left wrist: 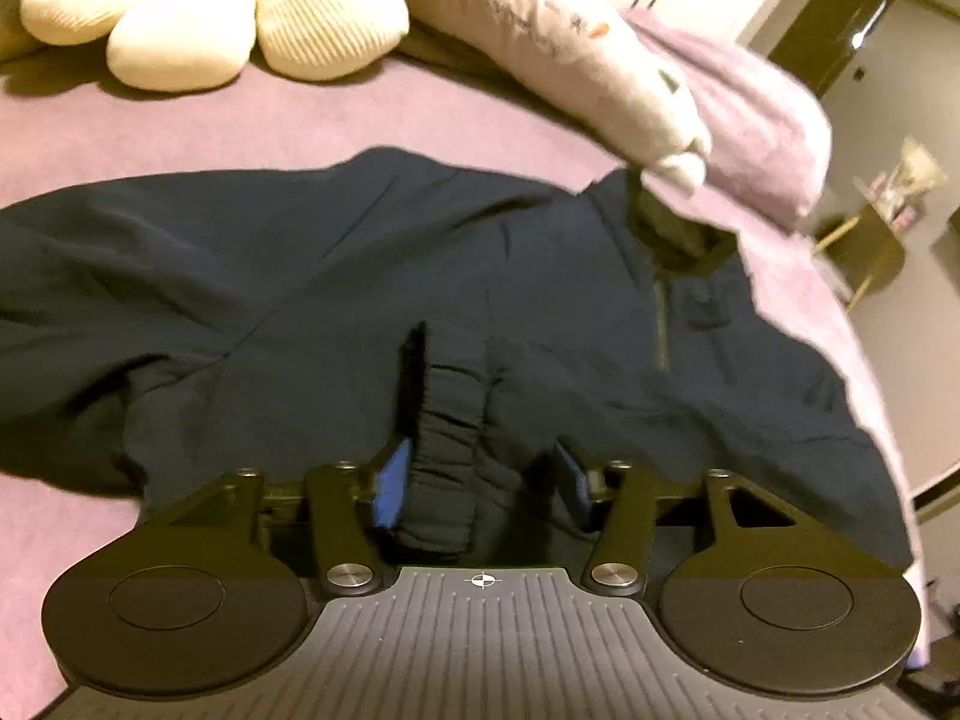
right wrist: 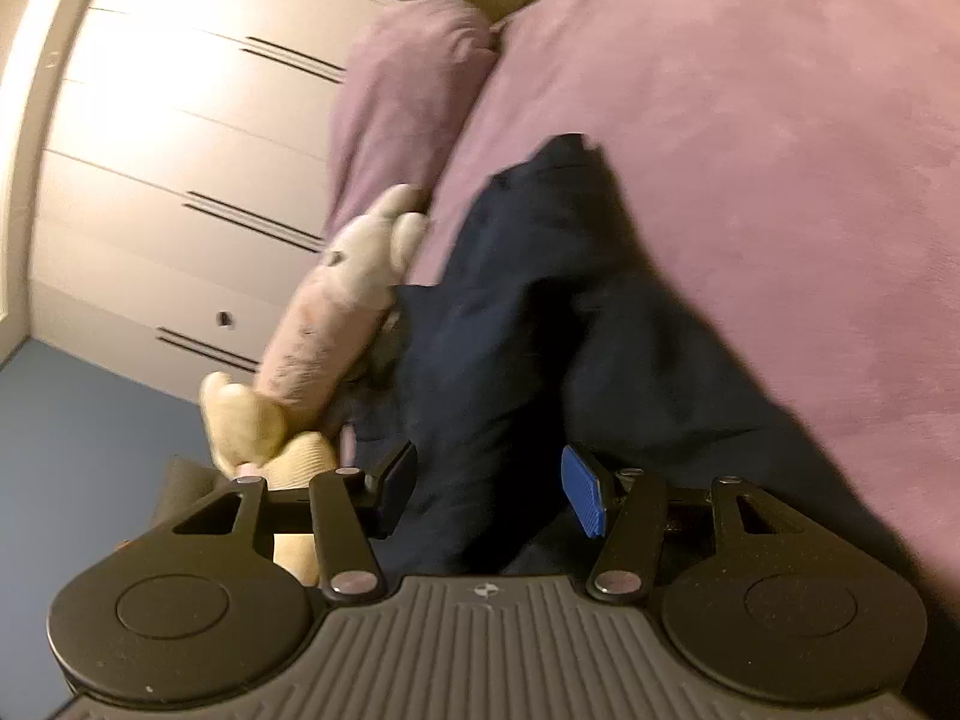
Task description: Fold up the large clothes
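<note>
A dark navy zip-neck jacket (left wrist: pixel 300 270) lies spread across the purple bed cover (left wrist: pixel 180 120). One sleeve is folded over the body, and its ribbed cuff (left wrist: pixel 447 438) reaches in between the blue pads of my left gripper (left wrist: pixel 480 480). Those pads stand apart from each other, and the right one is clear of the cuff, so this gripper is open. In the right wrist view the same jacket (right wrist: pixel 510 300) bunches up in a ridge. My right gripper (right wrist: pixel 489 489) is open low over it, with cloth lying between the jaws and the blue pad face uncovered.
Cream plush toys (left wrist: pixel 180 18) and a long pale pink plush (left wrist: pixel 570 48) lie at the far side of the bed beside a purple pillow (left wrist: pixel 750 120). The pink plush (right wrist: pixel 336 312) touches the jacket's edge. A white wardrobe (right wrist: pixel 168 150) stands beyond the bed. A small side table (left wrist: pixel 870 234) stands off its right edge.
</note>
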